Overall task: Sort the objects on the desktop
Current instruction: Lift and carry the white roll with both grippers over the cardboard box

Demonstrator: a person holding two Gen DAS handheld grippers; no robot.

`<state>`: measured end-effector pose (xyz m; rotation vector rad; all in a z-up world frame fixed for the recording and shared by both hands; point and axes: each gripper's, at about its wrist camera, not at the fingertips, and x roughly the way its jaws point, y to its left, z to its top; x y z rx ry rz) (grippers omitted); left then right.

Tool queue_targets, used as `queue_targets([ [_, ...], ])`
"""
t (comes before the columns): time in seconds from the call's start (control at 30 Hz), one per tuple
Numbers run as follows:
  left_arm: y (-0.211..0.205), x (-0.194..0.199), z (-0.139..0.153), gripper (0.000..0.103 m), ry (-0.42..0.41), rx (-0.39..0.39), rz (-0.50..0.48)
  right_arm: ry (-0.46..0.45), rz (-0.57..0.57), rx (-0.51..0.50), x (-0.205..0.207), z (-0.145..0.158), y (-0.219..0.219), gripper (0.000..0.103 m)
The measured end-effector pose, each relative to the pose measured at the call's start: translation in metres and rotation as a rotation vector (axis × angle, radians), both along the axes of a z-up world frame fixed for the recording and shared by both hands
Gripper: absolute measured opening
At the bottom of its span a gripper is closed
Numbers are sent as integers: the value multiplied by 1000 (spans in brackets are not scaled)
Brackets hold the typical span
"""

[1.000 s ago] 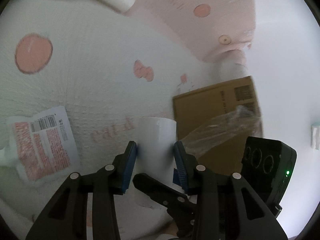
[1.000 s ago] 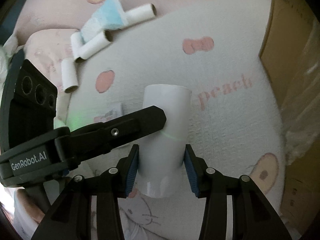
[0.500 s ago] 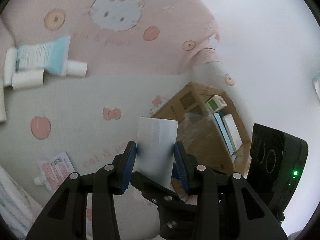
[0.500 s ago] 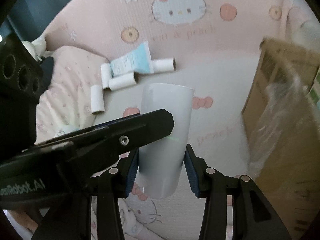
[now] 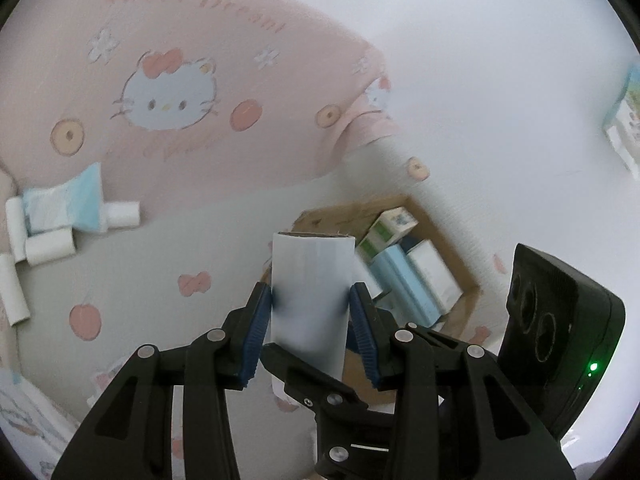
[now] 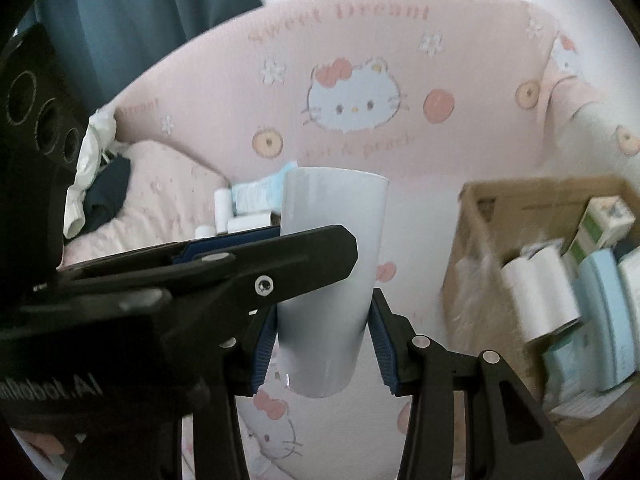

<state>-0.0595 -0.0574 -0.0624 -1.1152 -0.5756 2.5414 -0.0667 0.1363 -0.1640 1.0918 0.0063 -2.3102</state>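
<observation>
A large white cardboard tube (image 5: 310,292) is held upright in the air by both grippers at once. My left gripper (image 5: 311,322) is shut on its sides, and my right gripper (image 6: 323,344) is shut on it lower down (image 6: 332,276). The left gripper crosses the right wrist view as a black arm (image 6: 224,276). An open brown cardboard box (image 5: 460,256) lies just beyond and right of the tube, holding several small cartons and a white roll (image 6: 540,296); its near wall shows in the right wrist view (image 6: 520,196).
Several small white tubes (image 5: 48,246) and a blue-white pouch (image 5: 66,204) lie at the far left on a pink cartoon-cat bedspread (image 5: 160,92). Clear plastic wrap (image 6: 472,292) hangs at the box's near side. A white wall (image 5: 500,60) stands behind.
Both grippers have lifted the white tube off the bedspread and carried it up toward the box. The box's inside has come into view.
</observation>
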Motion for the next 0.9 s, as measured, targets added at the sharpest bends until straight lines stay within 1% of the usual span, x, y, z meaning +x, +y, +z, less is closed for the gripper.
queue_targets([
  [0.17, 12, -7, 24, 44, 50, -1, -28, 60, -26, -21, -3, 28, 15, 42],
  [0.23, 18, -12, 34, 44, 62, -12, -41, 88, -36, -16, -5, 38, 19, 42],
  [0.37, 31, -19, 47, 44, 87, -46, -61, 111, -46, -12, -14, 53, 28, 41],
  [0.47, 44, -24, 52, 44, 91, -55, -83, 129, -55, -3, -17, 59, 36, 42],
  [0.6, 64, -35, 49, 44, 82, -73, -132, 106, -88, -14, -25, 62, 53, 42],
  [0.73, 90, -46, 48, 44, 68, -100, -184, 88, -134, -19, -31, 58, 76, 42],
  [0.9, 124, -65, 42, 44, 24, -121, -254, 18, -182, -75, -46, 49, 113, 42],
])
